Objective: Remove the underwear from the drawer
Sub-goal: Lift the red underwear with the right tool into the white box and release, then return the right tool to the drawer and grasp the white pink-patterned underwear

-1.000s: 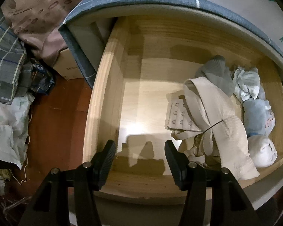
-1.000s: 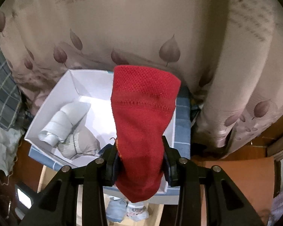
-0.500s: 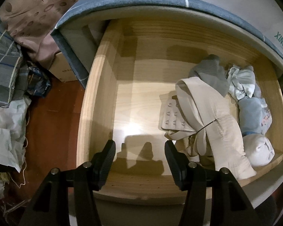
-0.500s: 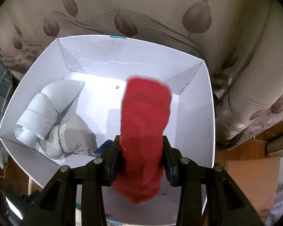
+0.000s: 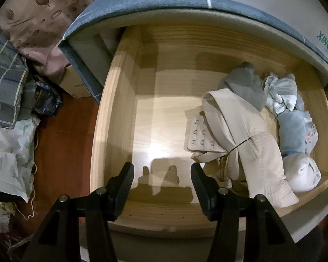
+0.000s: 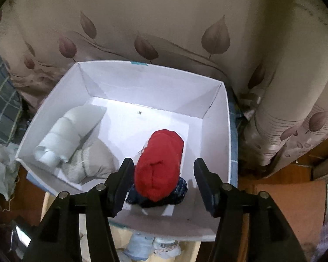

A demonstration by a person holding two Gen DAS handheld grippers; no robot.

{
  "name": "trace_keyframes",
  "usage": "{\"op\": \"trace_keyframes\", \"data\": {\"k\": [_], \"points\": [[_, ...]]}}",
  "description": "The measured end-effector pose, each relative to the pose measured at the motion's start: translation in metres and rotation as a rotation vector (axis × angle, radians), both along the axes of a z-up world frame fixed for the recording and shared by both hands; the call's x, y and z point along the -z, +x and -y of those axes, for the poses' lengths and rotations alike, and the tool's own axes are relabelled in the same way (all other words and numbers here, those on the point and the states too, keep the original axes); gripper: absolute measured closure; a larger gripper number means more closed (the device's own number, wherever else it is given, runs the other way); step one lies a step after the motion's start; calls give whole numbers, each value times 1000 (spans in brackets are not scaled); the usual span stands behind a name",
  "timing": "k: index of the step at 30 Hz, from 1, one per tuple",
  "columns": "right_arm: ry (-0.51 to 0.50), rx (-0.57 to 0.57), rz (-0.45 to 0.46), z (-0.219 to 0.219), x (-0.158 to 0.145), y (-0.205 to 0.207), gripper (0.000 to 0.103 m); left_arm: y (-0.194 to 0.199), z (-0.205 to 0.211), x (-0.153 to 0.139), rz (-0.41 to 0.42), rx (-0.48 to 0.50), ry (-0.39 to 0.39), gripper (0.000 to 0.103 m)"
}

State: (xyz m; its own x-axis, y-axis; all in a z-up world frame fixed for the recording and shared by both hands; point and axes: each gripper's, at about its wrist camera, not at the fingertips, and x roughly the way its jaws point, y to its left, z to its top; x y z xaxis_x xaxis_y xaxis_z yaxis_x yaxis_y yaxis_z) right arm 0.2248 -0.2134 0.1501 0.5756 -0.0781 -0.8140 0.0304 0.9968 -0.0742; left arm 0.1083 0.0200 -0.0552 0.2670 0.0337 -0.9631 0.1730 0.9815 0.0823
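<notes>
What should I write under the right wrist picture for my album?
The open right gripper hangs over a white box where red underwear lies on a dark garment.

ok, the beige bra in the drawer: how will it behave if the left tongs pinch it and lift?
Likely floppy: the beige fabric bra lies draped in loose folds, so it should sag. Its straps and hook tab trail separately and may dangle or snag the neighbouring grey garment. Probably light for its size.
</notes>
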Motion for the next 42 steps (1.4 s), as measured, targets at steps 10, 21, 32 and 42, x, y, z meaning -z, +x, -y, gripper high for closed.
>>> {"op": "trace_keyframes", "data": {"k": [10,21,32,42], "points": [[50,-45,31,8,-21,-54,48,-4,6,-5,16,13,24,48],[96,-61,-16,20,0,-119,48,-5,7,-4,21,14,24,48],[105,-12,-156,39,77,-145,48,-3,6,-5,22,22,26,48],[128,-7,-243,38,129,-140,49,-4,6,-6,18,20,27,48]]}}
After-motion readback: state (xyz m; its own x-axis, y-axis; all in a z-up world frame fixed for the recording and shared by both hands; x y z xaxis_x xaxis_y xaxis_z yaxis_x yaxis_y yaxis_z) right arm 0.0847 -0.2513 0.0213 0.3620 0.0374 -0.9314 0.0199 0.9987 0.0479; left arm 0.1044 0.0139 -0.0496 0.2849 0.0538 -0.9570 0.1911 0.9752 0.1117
